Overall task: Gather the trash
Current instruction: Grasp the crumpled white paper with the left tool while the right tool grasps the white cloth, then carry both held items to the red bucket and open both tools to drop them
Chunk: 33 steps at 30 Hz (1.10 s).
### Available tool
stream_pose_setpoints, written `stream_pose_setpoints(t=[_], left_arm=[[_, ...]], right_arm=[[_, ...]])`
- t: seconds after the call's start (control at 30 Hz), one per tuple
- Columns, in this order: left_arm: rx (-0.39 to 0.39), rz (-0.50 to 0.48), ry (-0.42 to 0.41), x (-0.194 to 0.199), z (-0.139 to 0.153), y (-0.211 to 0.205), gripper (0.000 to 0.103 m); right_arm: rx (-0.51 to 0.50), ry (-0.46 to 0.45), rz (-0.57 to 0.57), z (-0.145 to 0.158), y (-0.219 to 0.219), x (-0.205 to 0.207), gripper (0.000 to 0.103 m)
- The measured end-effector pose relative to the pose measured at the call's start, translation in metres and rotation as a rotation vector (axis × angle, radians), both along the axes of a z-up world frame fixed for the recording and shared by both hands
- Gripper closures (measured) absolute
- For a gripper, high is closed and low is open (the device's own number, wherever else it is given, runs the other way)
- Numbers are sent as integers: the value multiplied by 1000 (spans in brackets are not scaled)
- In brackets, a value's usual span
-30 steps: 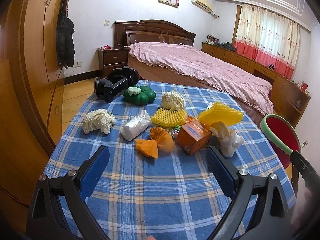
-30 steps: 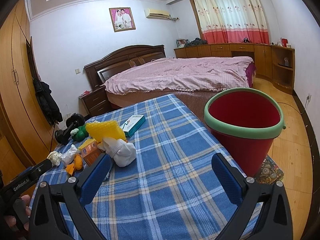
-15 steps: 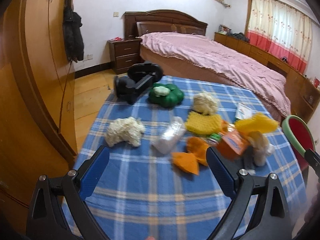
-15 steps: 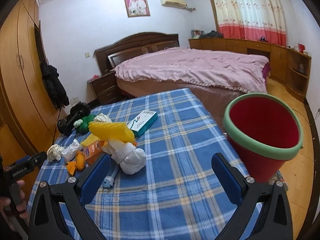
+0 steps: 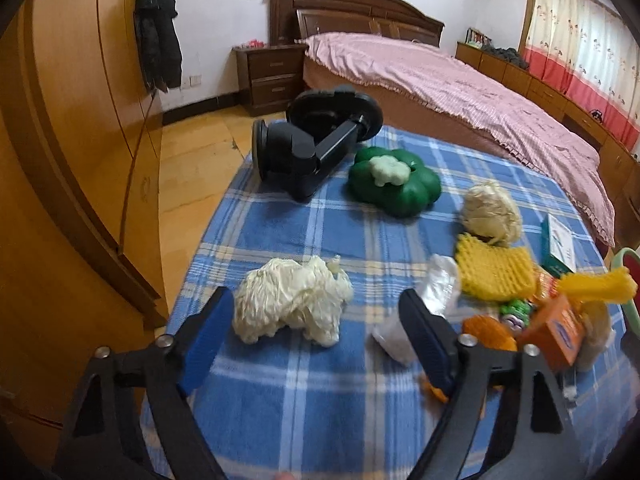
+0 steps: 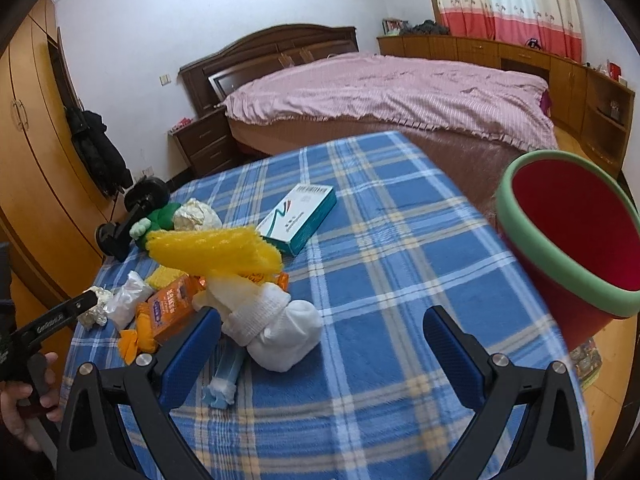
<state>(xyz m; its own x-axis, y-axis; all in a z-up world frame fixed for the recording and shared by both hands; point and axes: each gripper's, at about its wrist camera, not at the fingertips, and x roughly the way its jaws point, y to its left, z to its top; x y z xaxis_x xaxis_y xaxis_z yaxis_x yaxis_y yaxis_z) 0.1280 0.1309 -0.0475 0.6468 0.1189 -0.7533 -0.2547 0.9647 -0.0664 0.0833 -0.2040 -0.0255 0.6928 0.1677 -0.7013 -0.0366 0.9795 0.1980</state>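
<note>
Plaid surface (image 5: 304, 392) is littered with junk, red bin (image 6: 576, 240) sits off its right edge, right tongs (image 6: 320, 356) gape over bare cloth, and left tongs (image 5: 316, 340), just narrowing but nothing gripped, straddle the white wad (image 5: 288, 304).

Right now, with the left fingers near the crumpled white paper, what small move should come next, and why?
Probably ease the left gripper forward and down until the white paper sits between its fingers, then close. The jaws have just been closing but are apart, and the paper lies just ahead of them, untouched. The red bin waits at the table's edge.
</note>
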Motion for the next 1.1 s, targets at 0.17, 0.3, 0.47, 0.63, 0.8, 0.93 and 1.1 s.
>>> stream_pose_setpoints(t=[0.17,0.3,0.47,0.63,0.8,0.93,1.1], left_arm=[[-5,8,7,12,-13,4,53],[-30,3,-16,16,-12,6,64],[-44,4,-14,21,-11,8,71],[-72,-40,-40,19,-7,6,73],[-95,-76,-84,4,2,-4,74],[-93,-120,-126,-12,17,-18,74],[-120,-174,-172,-30,36,-35,74]], right_arm=[[-7,59,33,-15,12,17,0],[15,97,55,-26,16,30,0],[29,113,54,-33,17,44,18],[43,100,60,-33,18,46,47],[-22,42,86,-22,23,25,67],[-16,15,83,-11,19,7,69],[-9,-33,50,9,7,-16,69]])
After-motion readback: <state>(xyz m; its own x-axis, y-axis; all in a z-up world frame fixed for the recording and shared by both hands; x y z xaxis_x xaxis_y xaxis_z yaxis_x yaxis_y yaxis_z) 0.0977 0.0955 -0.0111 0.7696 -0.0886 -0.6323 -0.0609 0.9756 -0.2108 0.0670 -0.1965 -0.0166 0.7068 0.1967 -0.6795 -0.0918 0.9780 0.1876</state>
